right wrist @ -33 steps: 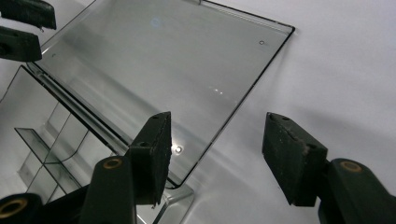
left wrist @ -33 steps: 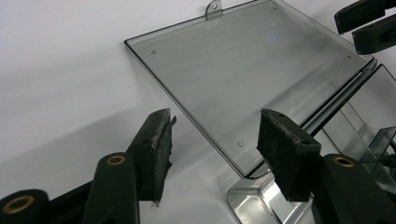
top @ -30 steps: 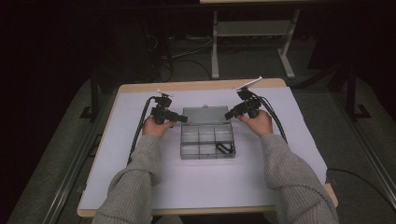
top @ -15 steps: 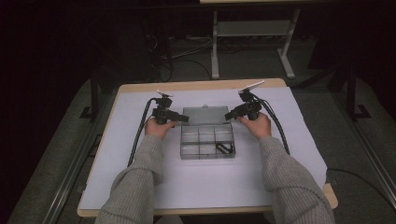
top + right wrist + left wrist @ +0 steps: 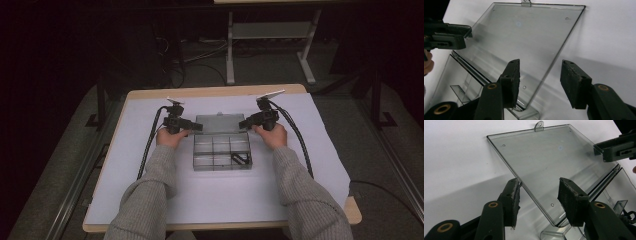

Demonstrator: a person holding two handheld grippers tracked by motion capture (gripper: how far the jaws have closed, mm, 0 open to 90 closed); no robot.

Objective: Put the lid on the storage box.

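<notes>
A clear plastic compartment box (image 5: 222,152) lies open mid-table, its lid (image 5: 220,122) folded back flat on the white sheet. A small dark item (image 5: 241,159) sits in its front right compartment. My left gripper (image 5: 197,127) is at the lid's left edge. In the left gripper view that edge (image 5: 534,195) runs between the jaws (image 5: 539,192), which have just been closing, and the pads do not press it. My right gripper (image 5: 244,124) is at the lid's right edge (image 5: 549,67), which lies between its jaws (image 5: 540,75); they too have just been closing, without clamping it.
A white sheet (image 5: 150,200) covers the wooden table (image 5: 215,91). Cables (image 5: 150,145) trail from both grippers toward the person. A metal stand (image 5: 270,30) is on the dark floor behind the table.
</notes>
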